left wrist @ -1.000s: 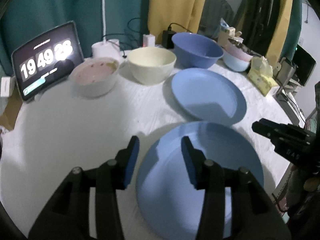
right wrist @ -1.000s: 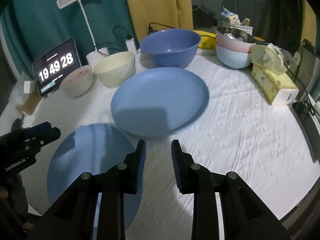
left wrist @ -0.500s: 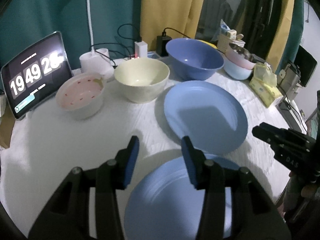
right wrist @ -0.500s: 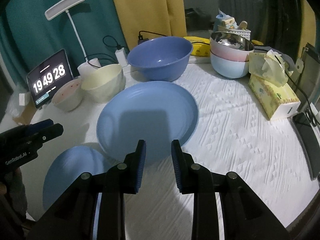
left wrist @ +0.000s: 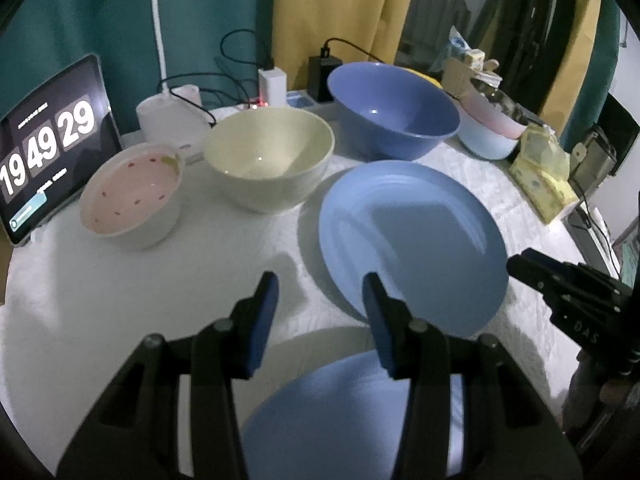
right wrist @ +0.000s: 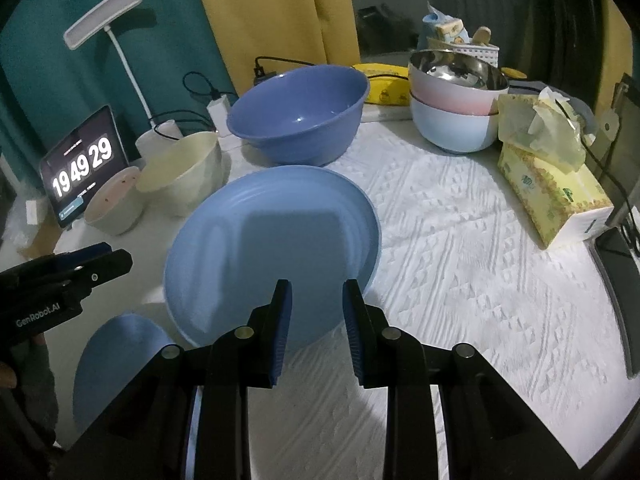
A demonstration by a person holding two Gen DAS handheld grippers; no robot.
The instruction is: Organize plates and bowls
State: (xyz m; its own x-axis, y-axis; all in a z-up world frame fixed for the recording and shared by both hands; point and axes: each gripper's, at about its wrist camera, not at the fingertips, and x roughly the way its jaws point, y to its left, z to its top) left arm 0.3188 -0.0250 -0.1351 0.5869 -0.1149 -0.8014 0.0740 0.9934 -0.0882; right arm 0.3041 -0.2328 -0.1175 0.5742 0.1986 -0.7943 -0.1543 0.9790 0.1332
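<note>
A large blue plate point(left wrist: 412, 240) point(right wrist: 272, 248) lies mid-table on the white cloth. A second blue plate point(left wrist: 352, 412) point(right wrist: 120, 364) lies nearer, by the front edge. My left gripper point(left wrist: 320, 300) hovers open over the cloth between the two plates, nothing between its fingers. My right gripper point(right wrist: 318, 300) is open over the near rim of the large plate, its jaws apart and holding nothing. Behind stand a cream bowl point(left wrist: 272, 156), a white bowl with a pink inside point(left wrist: 132, 192) and a big blue bowl point(right wrist: 300, 112). A steel, a pink and a pale blue bowl point(right wrist: 456, 112) are stacked at the back right.
A tablet clock point(left wrist: 48, 148) leans at the back left beside a white desk lamp point(right wrist: 104, 16) and charger cables. A yellow tissue box point(right wrist: 552, 196) sits at the right, with a dark device beyond the table's right edge.
Both grippers have moved forward over the table. The near plate has slipped toward the bottom of both views and the large plate is closer. Neither jaw gap has changed.
</note>
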